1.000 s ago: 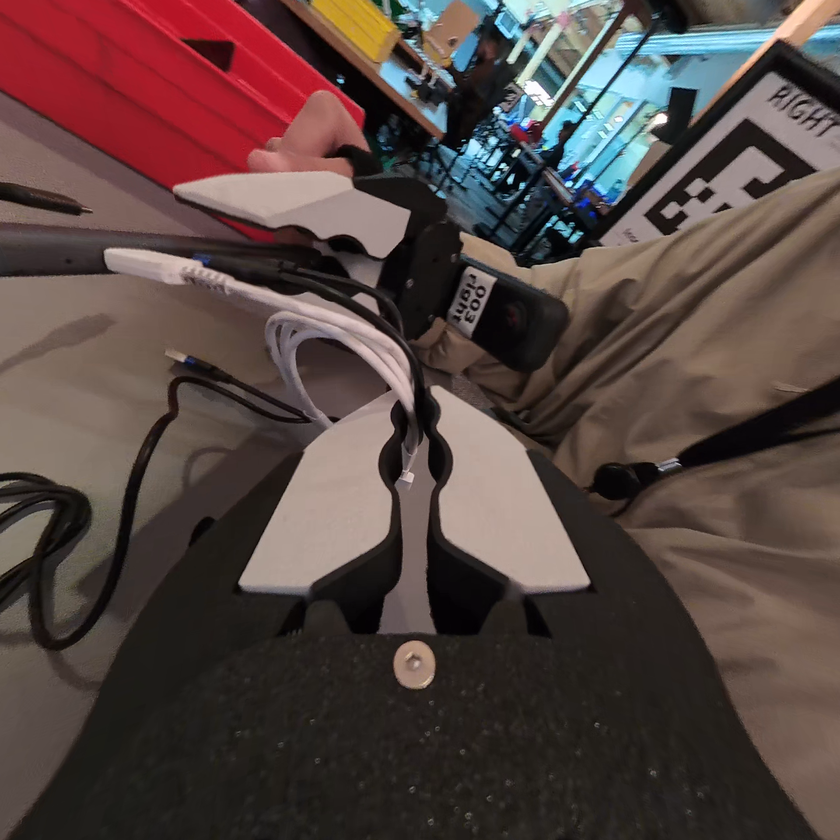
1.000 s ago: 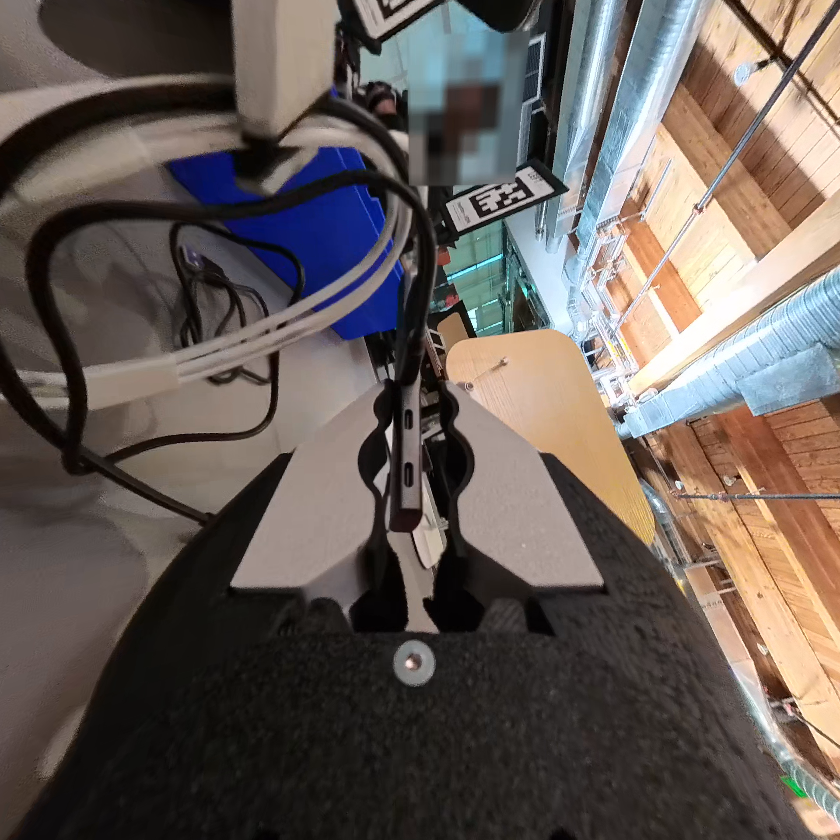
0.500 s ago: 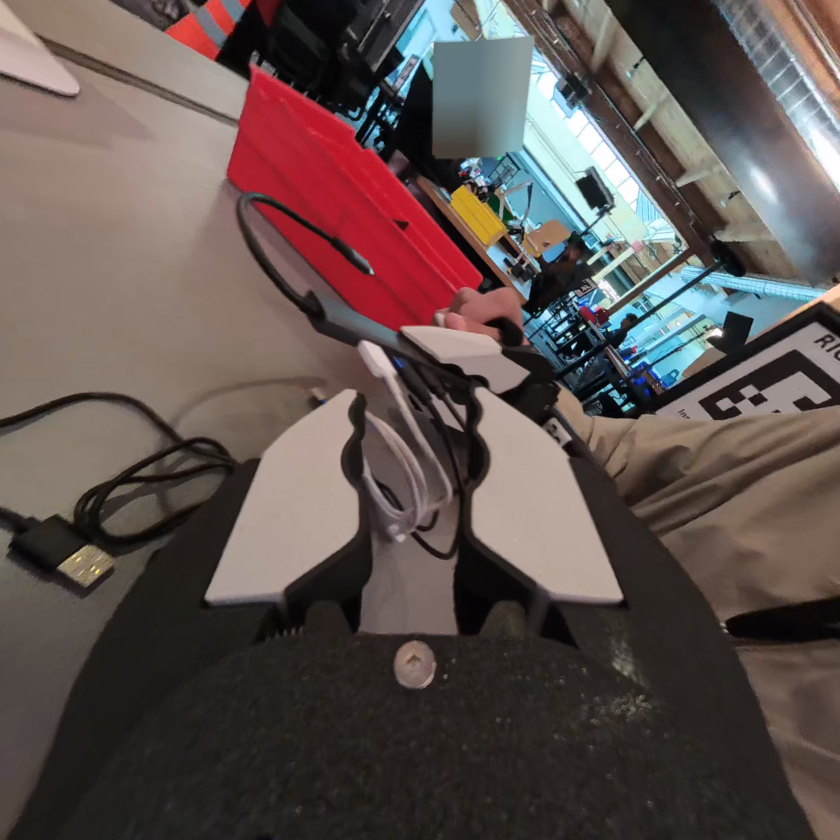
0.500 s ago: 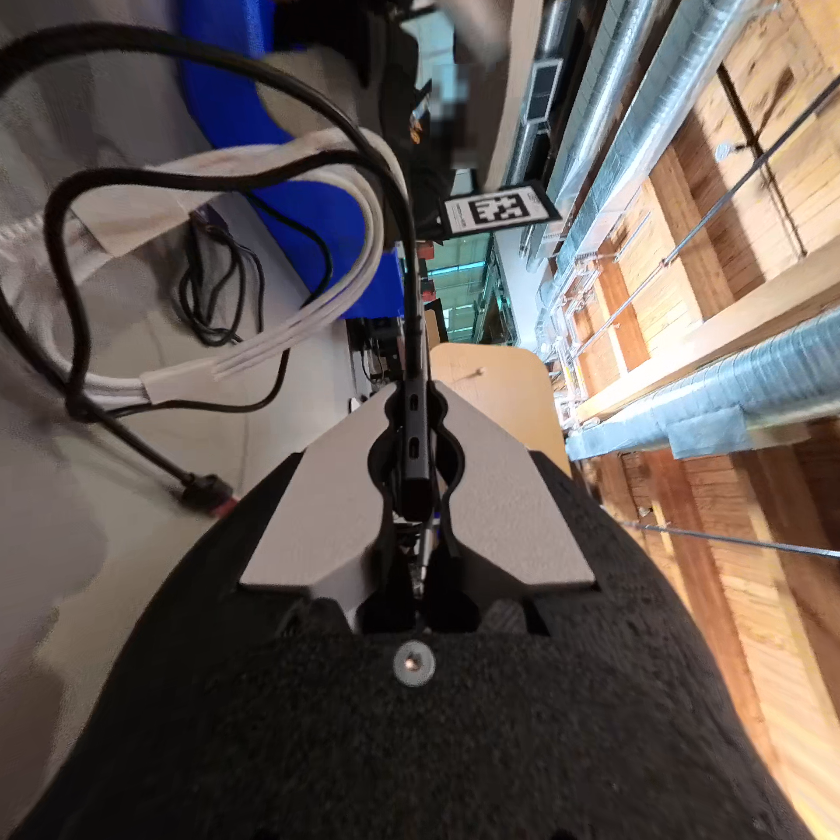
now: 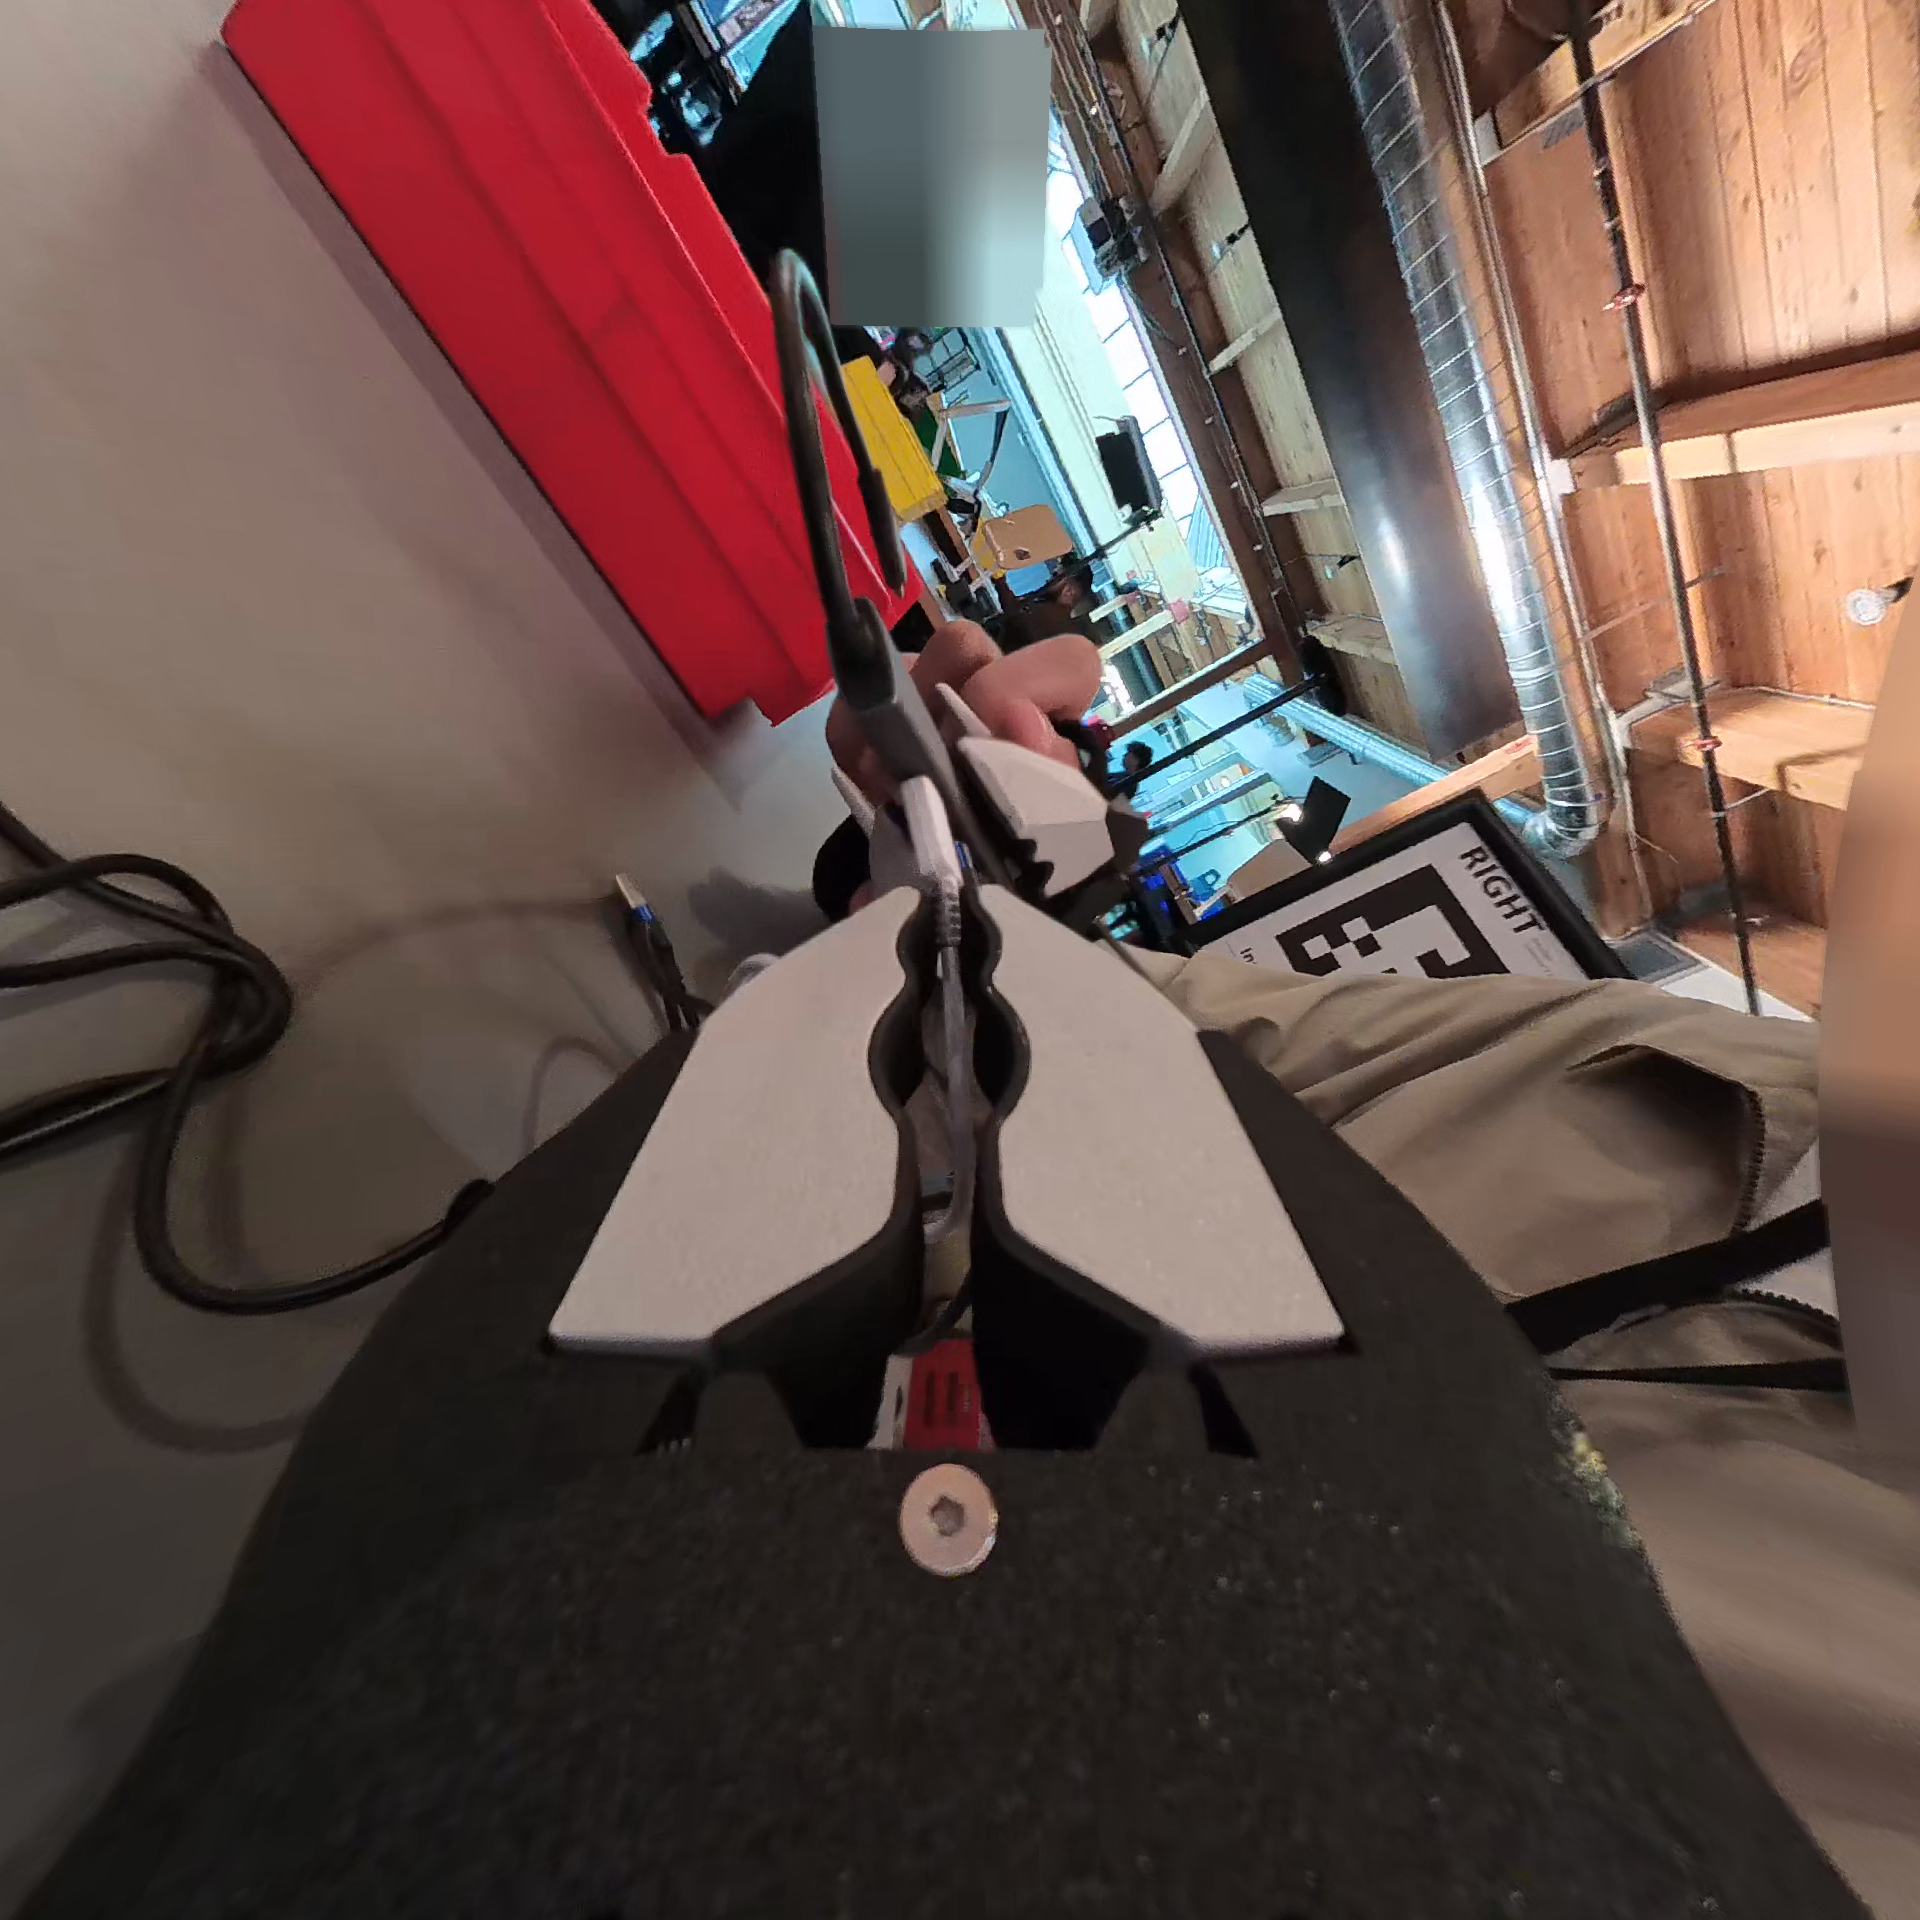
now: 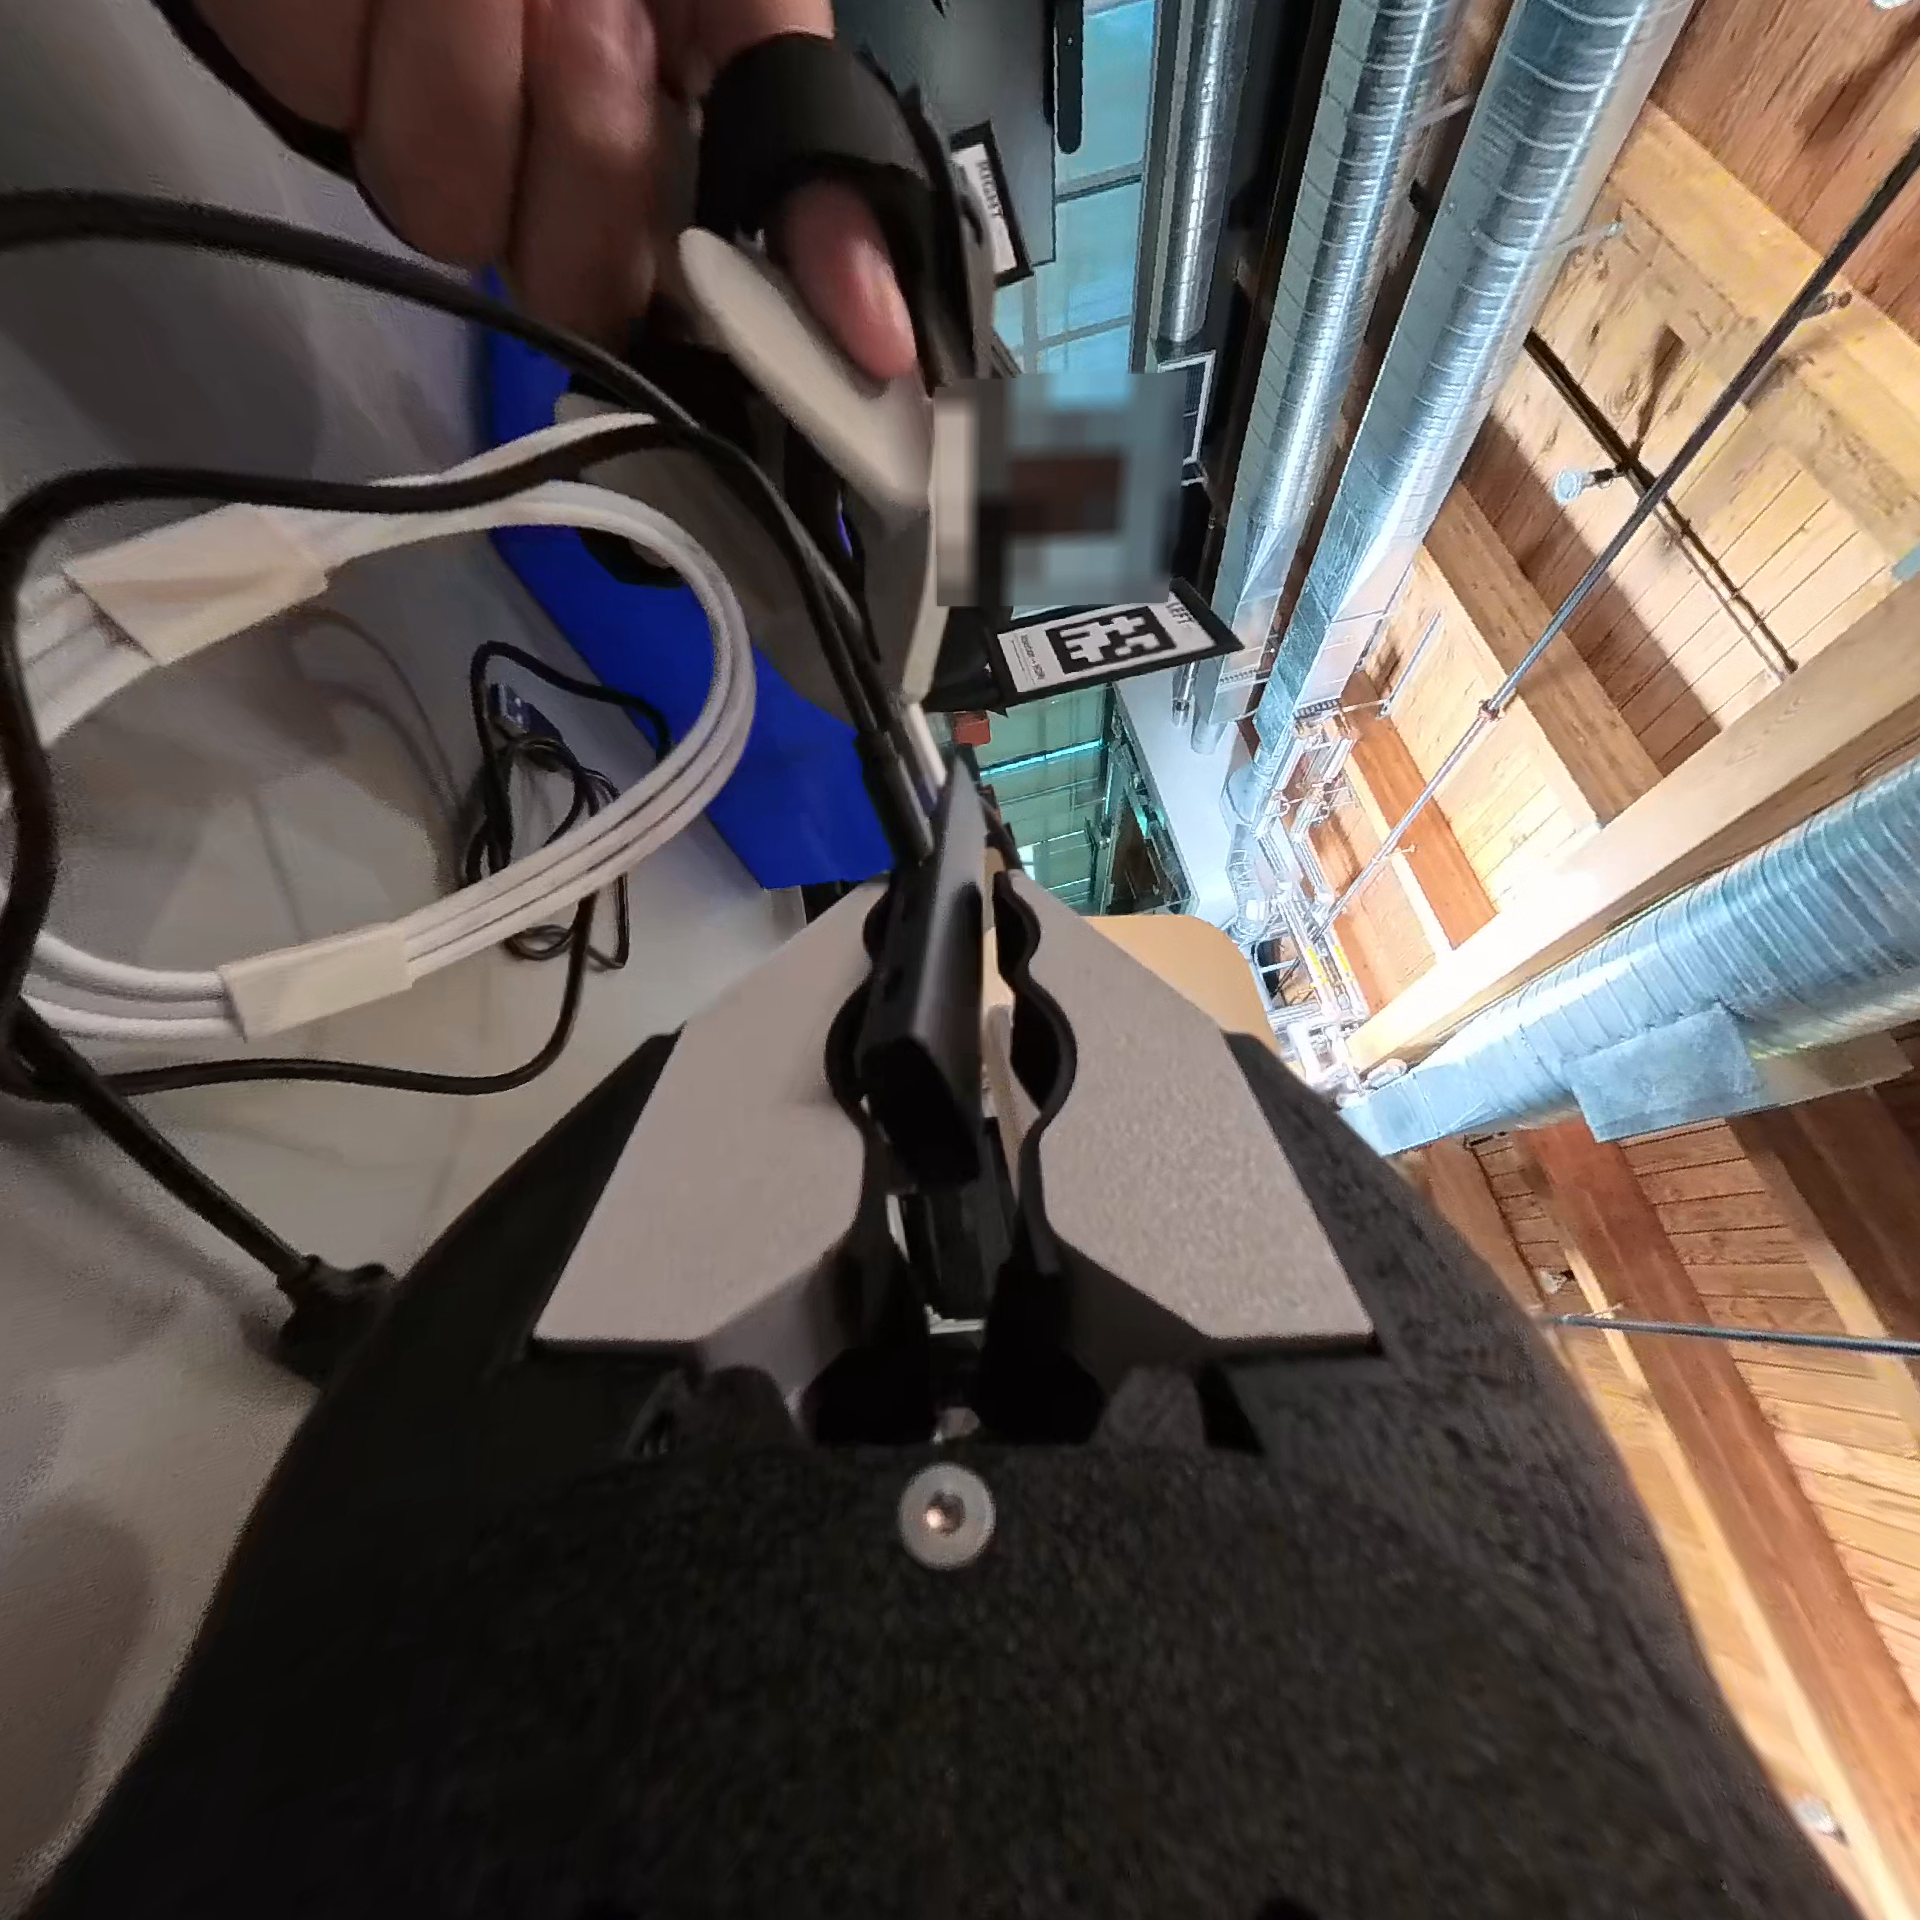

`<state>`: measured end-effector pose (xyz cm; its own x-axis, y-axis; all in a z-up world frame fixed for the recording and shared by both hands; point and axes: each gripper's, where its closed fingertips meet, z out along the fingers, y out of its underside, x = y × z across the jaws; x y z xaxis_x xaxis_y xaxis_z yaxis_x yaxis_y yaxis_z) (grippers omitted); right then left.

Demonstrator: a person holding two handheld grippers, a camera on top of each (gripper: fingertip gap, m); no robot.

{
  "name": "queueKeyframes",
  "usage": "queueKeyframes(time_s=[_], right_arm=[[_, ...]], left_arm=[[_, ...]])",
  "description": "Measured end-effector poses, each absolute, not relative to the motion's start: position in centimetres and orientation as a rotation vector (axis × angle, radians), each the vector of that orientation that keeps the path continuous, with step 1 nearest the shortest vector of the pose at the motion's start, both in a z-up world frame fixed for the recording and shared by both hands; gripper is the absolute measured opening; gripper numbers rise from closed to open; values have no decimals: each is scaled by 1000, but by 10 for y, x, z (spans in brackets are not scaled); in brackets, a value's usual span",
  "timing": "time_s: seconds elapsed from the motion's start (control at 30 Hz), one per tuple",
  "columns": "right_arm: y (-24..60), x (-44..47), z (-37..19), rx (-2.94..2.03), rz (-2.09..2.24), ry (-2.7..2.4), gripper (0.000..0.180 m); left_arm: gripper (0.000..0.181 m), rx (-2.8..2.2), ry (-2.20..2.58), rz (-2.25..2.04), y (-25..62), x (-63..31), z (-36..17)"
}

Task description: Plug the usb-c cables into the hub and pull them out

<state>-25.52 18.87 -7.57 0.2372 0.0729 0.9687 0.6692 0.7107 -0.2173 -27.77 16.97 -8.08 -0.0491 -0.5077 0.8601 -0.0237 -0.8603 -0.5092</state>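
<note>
Left hand-held gripper (image 5: 948, 925) pinching white cable (image 5: 932, 831) beside hub (image 6: 940, 956); right hand-held gripper (image 6: 935, 914) clamping hub. Risk: angled pull bends plug.

Left gripper (image 5: 948, 935) nearly closed, grey fingers (image 5: 758, 1132) pinched together at the tips around a white cable, pointing forward and up, rolled sideways against the scene. Right gripper (image 6: 940, 914) also clamped, fingers (image 6: 1164, 1122) pressing a dark flat hub between them, tips aimed at the other tool. In the left wrist view the right gripper sits just beyond the left tips, bare hand (image 5: 997, 681) wrapped on its handle, beige sleeve (image 5: 1455, 1101) behind. In the right wrist view the left hand (image 6: 582, 135) in a black fingerless glove grips its handle, close above.
</note>
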Motion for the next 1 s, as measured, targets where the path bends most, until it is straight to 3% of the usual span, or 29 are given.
queueKeyframes(time_s=[0.4,0.5,0.53,0.63,0.83,1.0], right_arm=[[198,-255,-91,-758,-467,-1329,10],[206,-253,-96,-823,-455,-1293,9],[212,-250,-98,-856,-461,-1277,9],[232,-242,-109,-975,-493,-1228,9],[237,-248,-122,-982,-487,-1207,9],[234,-247,-119,-959,-496,-1198,10]], left_arm=[[6,-1956,614,-1810,171,-265,-94],[31,-1944,632,-1535,186,-272,-94],[32,-1916,653,-1428,190,-276,-90],[32,-1815,786,-1190,185,-277,-79],[31,-1854,1045,-814,169,-245,-111],[18,-1858,1019,-643,180,-245,-117]])
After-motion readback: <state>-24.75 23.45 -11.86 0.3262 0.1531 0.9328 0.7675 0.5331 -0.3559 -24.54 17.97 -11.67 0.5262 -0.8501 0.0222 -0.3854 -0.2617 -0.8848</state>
